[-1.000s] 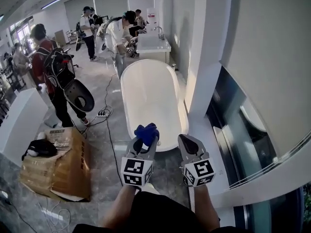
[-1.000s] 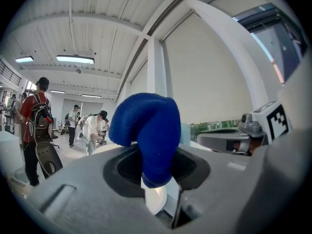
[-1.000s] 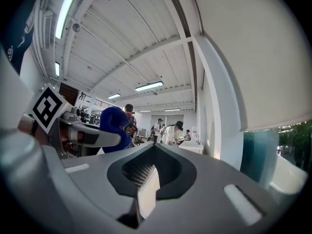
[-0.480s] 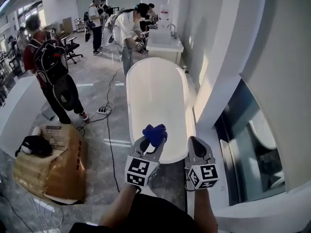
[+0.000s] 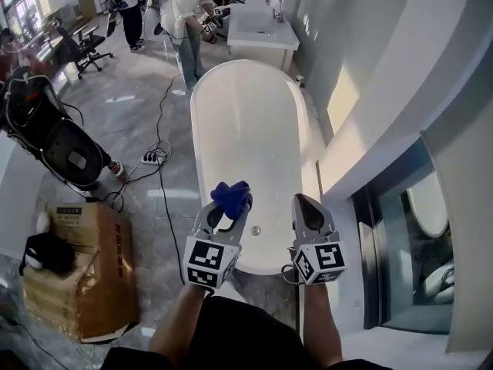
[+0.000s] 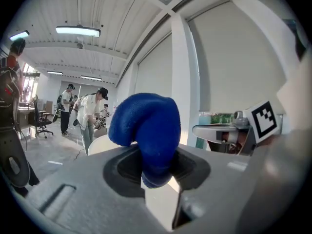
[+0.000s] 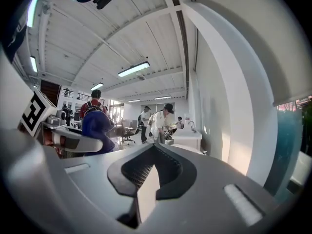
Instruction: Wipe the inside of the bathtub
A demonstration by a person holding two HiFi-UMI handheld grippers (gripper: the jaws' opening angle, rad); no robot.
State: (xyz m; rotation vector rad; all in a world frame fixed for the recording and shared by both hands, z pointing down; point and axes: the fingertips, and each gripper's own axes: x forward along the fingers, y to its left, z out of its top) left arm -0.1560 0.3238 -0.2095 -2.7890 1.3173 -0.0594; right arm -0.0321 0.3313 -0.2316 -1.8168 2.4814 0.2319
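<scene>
while the left gripper (image 5: pixel 225 216) clamps the blue cloth (image 5: pixel 231 196) and the right gripper (image 5: pixel 306 209) sits pinched empty, wiping the tub (image 5: pixel 246 129), centre frame, looks unstarted.

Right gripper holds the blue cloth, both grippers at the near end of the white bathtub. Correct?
Not quite: the left gripper holds the blue cloth, its jaws shut on it in the left gripper view. The right gripper is shut on nothing. Both are at the near end of the bathtub.
</scene>
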